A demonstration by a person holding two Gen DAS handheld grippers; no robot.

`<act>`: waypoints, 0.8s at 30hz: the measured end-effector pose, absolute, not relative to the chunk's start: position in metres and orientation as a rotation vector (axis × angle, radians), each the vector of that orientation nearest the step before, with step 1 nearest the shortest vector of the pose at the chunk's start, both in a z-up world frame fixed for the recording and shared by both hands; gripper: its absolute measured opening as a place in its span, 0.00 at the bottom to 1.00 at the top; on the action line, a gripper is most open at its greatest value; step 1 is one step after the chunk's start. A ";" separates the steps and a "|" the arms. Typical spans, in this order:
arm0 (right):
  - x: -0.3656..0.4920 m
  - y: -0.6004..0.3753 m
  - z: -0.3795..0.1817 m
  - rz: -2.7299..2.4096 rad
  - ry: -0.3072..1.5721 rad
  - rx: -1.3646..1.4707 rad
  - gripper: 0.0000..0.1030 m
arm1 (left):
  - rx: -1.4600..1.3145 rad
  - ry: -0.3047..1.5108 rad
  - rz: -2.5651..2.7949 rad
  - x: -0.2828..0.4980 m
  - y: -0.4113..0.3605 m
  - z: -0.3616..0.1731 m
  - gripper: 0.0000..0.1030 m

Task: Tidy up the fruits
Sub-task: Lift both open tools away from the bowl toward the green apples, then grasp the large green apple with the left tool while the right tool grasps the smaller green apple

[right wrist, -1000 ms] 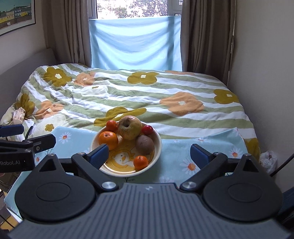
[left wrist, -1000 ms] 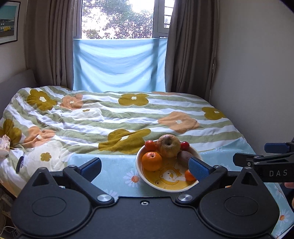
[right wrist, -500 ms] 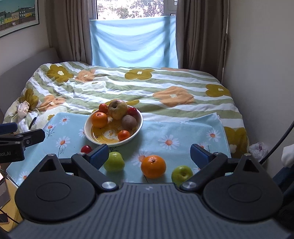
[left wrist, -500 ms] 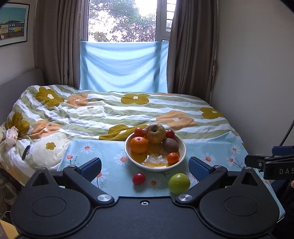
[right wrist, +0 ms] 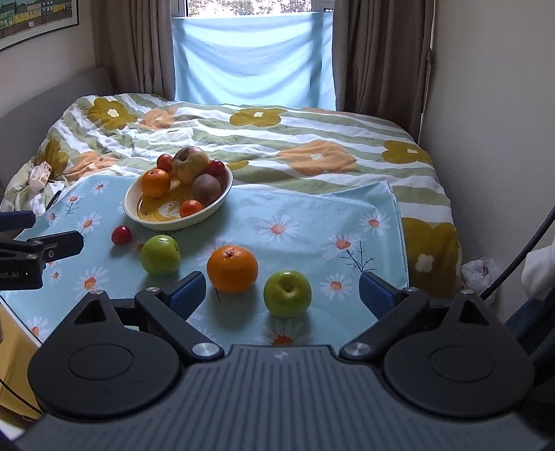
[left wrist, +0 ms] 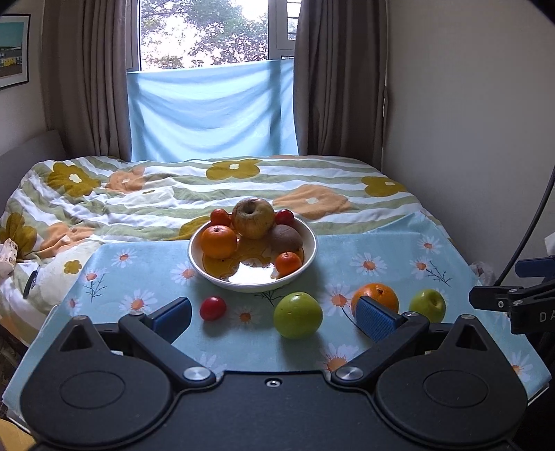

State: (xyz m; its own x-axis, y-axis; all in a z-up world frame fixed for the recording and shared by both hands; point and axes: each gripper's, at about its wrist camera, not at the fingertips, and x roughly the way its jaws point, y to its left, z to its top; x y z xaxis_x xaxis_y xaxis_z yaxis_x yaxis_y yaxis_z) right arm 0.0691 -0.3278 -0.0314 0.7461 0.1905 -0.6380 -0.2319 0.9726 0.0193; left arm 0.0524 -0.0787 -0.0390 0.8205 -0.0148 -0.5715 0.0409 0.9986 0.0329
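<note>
Daisy-print cloth (right wrist: 301,222) covers the bed (right wrist: 277,138) below a curtained window (left wrist: 204,31); both hand-held grippers (left wrist: 274,314) (right wrist: 281,293) spread, empty

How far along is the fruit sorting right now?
Six fruits already sit in the white bowl. Nothing is in hand: the left gripper and right gripper are open. Left on the daisy cloth: red tomato, two green apples, large orange.

left wrist: low, faces window | right wrist: higher, rightward | shared: bowl (left wrist: 305,256) (right wrist: 138,211)
</note>
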 end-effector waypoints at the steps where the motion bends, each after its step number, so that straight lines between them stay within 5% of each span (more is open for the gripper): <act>1: 0.071 -0.330 -0.036 0.236 0.693 -0.066 1.00 | 0.052 0.611 -0.034 0.055 -0.081 -0.043 0.99; 20: 0.118 -0.335 -0.108 0.280 0.751 -0.078 1.00 | 0.232 0.754 -0.134 0.137 -0.106 -0.125 0.92; 24: 0.124 -0.332 -0.111 0.291 0.753 -0.083 1.00 | 0.256 0.768 -0.147 0.147 -0.112 -0.132 0.82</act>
